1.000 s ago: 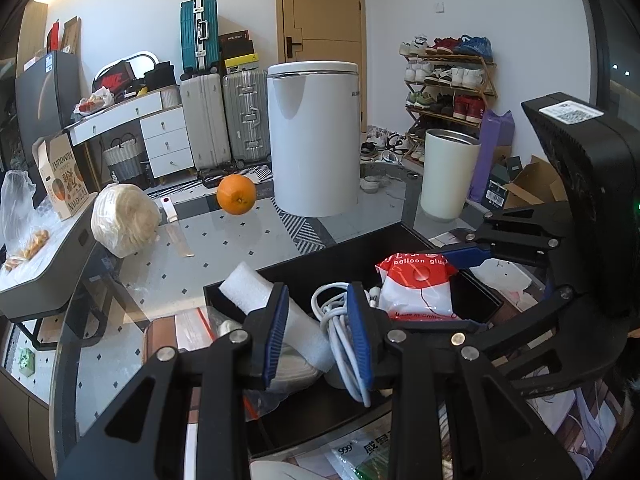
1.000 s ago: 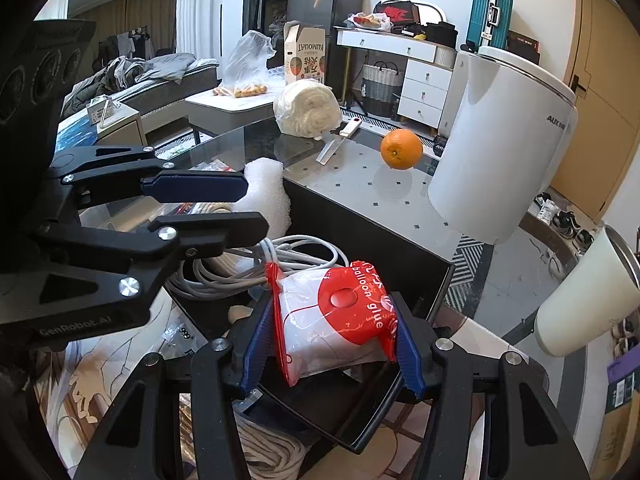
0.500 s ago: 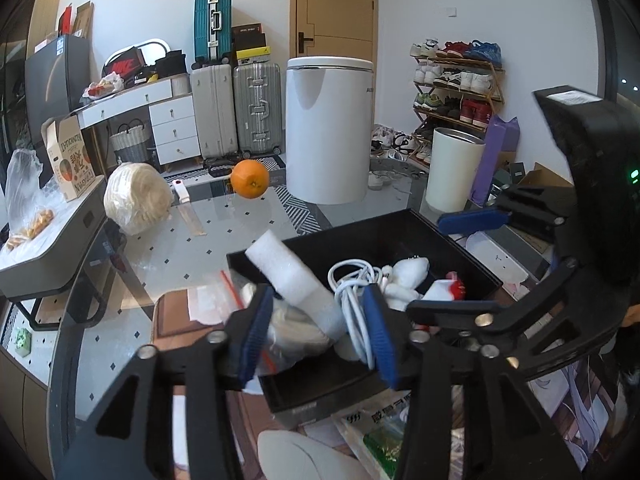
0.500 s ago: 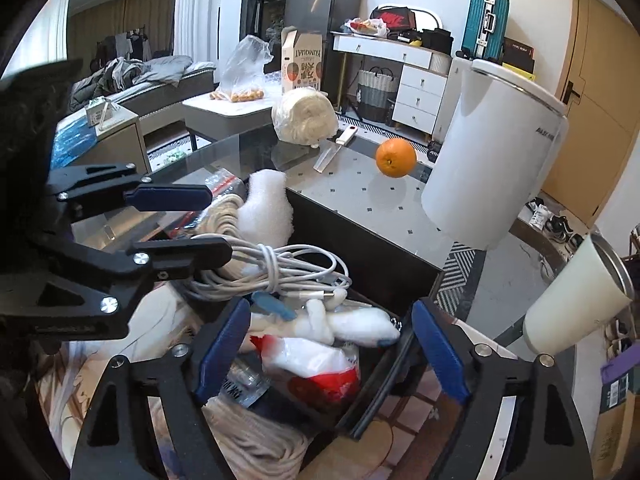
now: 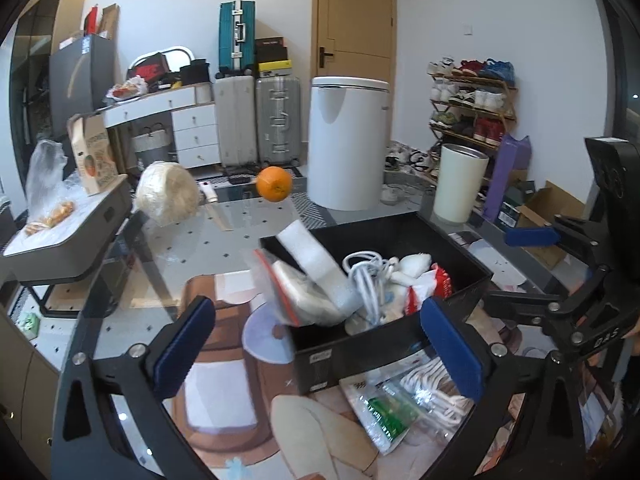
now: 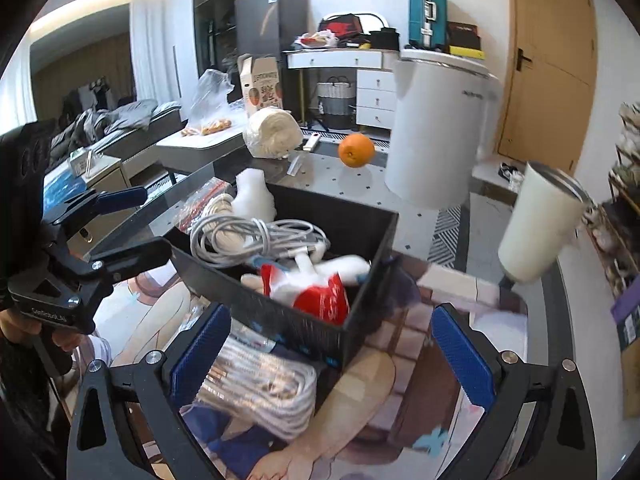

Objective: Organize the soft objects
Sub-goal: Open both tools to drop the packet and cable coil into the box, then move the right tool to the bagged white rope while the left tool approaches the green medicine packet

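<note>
Black bin [image 5: 384, 354]: foam block [image 5: 316, 264], white cable [image 6: 248, 236] and red-and-white bag [image 6: 320, 300] lay inside. My left gripper [image 5: 316, 348] and right gripper [image 6: 332, 356] had just opened their fingers wide, empty. Beside the bin, rope bundle [image 6: 256, 392] and packets [image 5: 384, 412] remained on the worktop.

No legible text (labels blurred)

Each fisheye camera sat on its own gripper, looking forward and down along blue-padded fingers; the left view faced the black bin [image 5: 400, 344] from its near-left side, the right from the opposite corner; both shared the bin, an orange [image 5: 274, 183] and the white canister [image 6: 440, 128] beyond.
</note>
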{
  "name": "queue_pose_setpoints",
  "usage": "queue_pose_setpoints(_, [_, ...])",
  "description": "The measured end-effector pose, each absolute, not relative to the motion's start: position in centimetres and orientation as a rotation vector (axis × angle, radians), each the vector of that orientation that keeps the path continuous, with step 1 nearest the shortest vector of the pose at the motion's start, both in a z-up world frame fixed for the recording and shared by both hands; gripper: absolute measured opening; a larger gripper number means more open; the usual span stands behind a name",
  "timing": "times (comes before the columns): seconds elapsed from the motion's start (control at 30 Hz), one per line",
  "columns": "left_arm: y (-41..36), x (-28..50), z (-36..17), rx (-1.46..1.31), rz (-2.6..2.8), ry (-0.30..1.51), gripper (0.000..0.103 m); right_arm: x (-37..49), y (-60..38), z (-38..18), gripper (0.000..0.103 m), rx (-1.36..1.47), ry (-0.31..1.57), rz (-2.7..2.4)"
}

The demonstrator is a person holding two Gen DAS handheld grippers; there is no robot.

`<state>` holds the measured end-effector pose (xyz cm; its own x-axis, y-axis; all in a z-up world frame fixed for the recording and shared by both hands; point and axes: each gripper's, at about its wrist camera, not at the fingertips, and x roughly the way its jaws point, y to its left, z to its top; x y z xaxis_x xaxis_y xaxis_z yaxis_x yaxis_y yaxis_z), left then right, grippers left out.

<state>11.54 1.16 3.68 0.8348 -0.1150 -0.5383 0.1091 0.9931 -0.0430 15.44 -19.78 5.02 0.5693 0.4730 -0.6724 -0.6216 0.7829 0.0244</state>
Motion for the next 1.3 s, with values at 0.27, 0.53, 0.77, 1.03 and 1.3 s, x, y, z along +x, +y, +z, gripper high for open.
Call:
queue_pose_setpoints(0.27, [1.5, 9.9, 3.2, -0.024, -0.086, 0.574, 0.103, 13.3, -20.4, 4.2, 0.102, -0.184, 0.751, 0.669])
queue_pose_setpoints(0.53, [1.4, 8.1, 2.3, -0.015, -0.076, 0.590, 0.103, 12.0, -20.1, 3.4, 0.102, -0.266, 0.762, 0.700])
queue_pose_setpoints(0.77, [1.5, 7.1, 1.6, -0.022, -0.063, 0.604, 0.103, 11.4, -19.2, 2.6, 0.102, -0.360, 0.772, 0.741])
queue_pose_setpoints(1.03, [1.0, 7.0, 0.9, -0.016, -0.062, 0.623, 0.103, 10.7, -17.7, 1.8, 0.102, -0.455, 0.776, 0.812])
queue_pose_setpoints(1.3, [1.6, 6.9, 0.6, -0.034, -0.053, 0.630, 0.103, 11.0, -16.0, 1.0, 0.102, -0.541, 0.796, 0.906])
